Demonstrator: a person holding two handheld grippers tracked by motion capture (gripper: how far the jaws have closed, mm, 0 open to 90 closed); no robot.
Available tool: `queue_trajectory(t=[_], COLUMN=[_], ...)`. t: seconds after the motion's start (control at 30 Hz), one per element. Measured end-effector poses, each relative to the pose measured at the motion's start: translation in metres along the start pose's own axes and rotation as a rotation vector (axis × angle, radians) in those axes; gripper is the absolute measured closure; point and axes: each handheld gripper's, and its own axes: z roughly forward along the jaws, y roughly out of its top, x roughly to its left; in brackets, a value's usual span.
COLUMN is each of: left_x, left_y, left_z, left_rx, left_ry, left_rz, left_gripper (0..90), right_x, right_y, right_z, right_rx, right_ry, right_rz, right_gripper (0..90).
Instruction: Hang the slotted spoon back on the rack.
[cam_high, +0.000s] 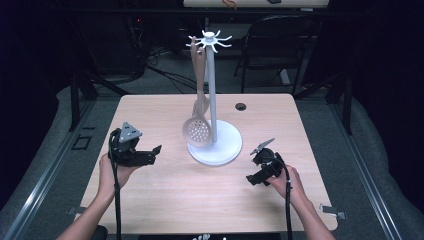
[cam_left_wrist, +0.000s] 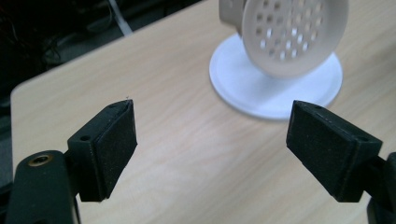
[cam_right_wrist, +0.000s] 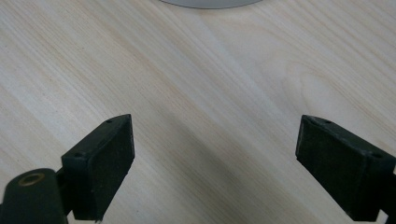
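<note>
Both jaws apart, empty. Left gripper (cam_high: 159, 149) faces hanging beige perforated plastic skimmer (cam_high: 197, 131); right gripper (cam_high: 251, 178) idle. Approach level, avoid white utensil stand (cam_high: 215, 145).

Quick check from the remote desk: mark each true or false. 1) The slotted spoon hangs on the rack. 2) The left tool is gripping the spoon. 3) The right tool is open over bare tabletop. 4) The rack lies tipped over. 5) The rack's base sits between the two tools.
1) True: the slotted spoon hangs from the white rack.
2) False: the left tool is open and empty, short of the spoon.
3) True: the right tool is open above the wooden table.
4) False: the rack stands upright on its round base.
5) True.
</note>
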Motion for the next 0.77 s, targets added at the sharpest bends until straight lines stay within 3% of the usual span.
queue_trajectory(t=[0.2, 0.4, 0.57, 0.67, 0.77], left_x=[0.004, 0.008, 0.012, 0.016, 0.023], left_y=[-0.029, -0.060, -0.074, -0.078, -0.083], left_z=[0.005, 0.018, 0.027, 0.035, 0.042], left_rx=[0.069, 0.144, 0.181, 0.213, 0.228], left_ry=[-0.013, -0.066, -0.102, -0.096, -0.150], left_rz=[-0.039, -0.145, -0.203, -0.191, -0.264], left_gripper=[15.4, 15.0, 13.9, 11.8, 6.9], right_x=[0.000, -0.001, -0.001, -0.001, -0.001], right_y=[0.000, 0.000, 0.000, 0.000, 0.000], right_z=[0.000, 0.000, 0.002, 0.002, 0.002], right_rx=[0.017, 0.013, 0.016, 0.012, 0.006], right_ry=[0.001, 0.008, 0.001, 0.000, -0.009], right_rz=[0.004, 0.015, 0.006, 0.004, -0.001], right_gripper=[11.3, 11.3, 11.2, 11.1, 9.9])
